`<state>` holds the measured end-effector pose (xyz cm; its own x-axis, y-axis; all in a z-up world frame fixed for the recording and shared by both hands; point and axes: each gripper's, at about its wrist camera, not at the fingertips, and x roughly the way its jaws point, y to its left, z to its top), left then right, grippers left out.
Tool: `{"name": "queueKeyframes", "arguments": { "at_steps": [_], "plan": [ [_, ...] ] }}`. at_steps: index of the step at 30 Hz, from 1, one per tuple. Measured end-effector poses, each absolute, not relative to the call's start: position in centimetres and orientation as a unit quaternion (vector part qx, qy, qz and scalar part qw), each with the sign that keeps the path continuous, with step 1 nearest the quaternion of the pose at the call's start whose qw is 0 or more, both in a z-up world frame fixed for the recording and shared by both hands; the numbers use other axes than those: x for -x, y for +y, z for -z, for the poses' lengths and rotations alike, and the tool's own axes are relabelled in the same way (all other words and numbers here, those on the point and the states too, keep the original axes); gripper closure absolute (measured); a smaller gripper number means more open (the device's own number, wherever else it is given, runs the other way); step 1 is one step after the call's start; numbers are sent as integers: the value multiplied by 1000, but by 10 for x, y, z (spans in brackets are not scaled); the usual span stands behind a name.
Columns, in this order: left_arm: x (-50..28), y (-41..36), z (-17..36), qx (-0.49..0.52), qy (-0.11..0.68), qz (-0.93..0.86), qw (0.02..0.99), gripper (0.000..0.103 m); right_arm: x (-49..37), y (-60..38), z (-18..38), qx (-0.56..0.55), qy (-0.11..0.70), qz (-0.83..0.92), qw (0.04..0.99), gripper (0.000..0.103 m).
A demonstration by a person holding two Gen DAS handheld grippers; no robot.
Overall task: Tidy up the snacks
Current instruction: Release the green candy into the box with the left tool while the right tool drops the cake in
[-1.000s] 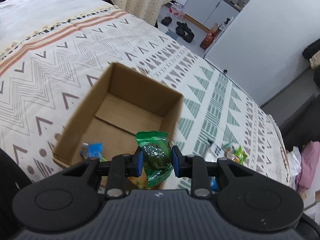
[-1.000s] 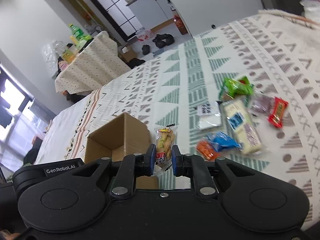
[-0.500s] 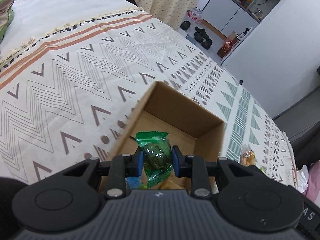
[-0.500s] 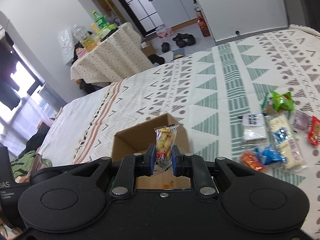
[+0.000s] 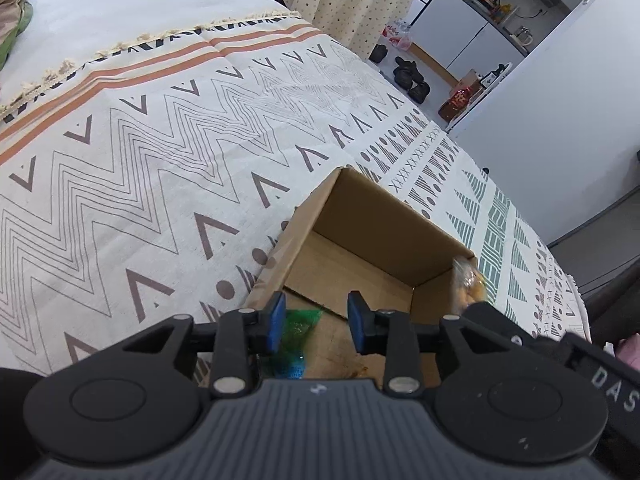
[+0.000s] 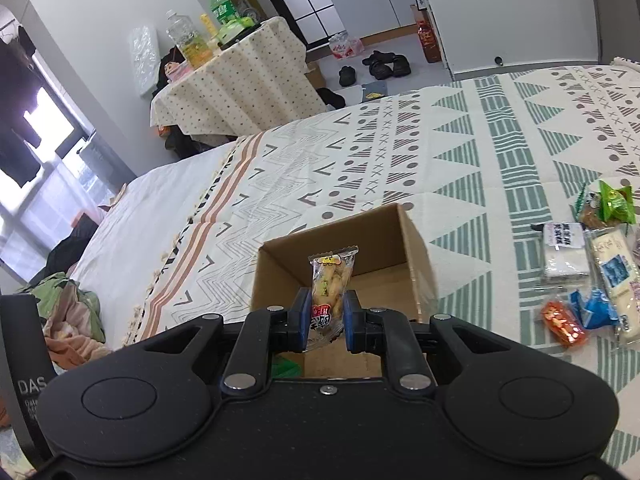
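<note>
An open cardboard box [image 5: 384,216] sits on the patterned bedspread; it also shows in the right wrist view [image 6: 404,232]. My left gripper [image 5: 316,322] is open above the box's near edge. A green snack packet [image 5: 298,326] lies loose below it in the box. My right gripper [image 6: 325,322] is shut on a clear yellow snack packet [image 6: 330,280] and holds it upright over the box. That packet shows blurred at the box's right corner in the left wrist view [image 5: 468,284].
Several loose snack packets [image 6: 592,272] lie on the bedspread to the right of the box, among them an orange one [image 6: 562,322] and a green one [image 6: 614,200]. A covered table with bottles [image 6: 236,76] stands beyond the bed. Crumpled clothes [image 6: 68,320] lie at the left.
My left gripper has opened and the green packet has dropped into the box. My right gripper has moved over the box with the yellow packet.
</note>
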<state>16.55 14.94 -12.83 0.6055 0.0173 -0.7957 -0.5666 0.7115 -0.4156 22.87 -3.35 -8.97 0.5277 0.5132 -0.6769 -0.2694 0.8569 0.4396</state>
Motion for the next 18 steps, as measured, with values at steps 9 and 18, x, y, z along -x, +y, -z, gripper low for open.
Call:
{"name": "queueKeyframes", "arguments": {
  "at_steps": [9, 18],
  "plan": [
    [-159, 151, 124, 349, 398, -167, 832, 48, -227, -41, 92, -148, 434, -203, 865, 60],
    [-153, 143, 113, 328, 392, -173, 842, 27, -207, -99, 93, -154, 418, -149, 883, 24]
  ]
}}
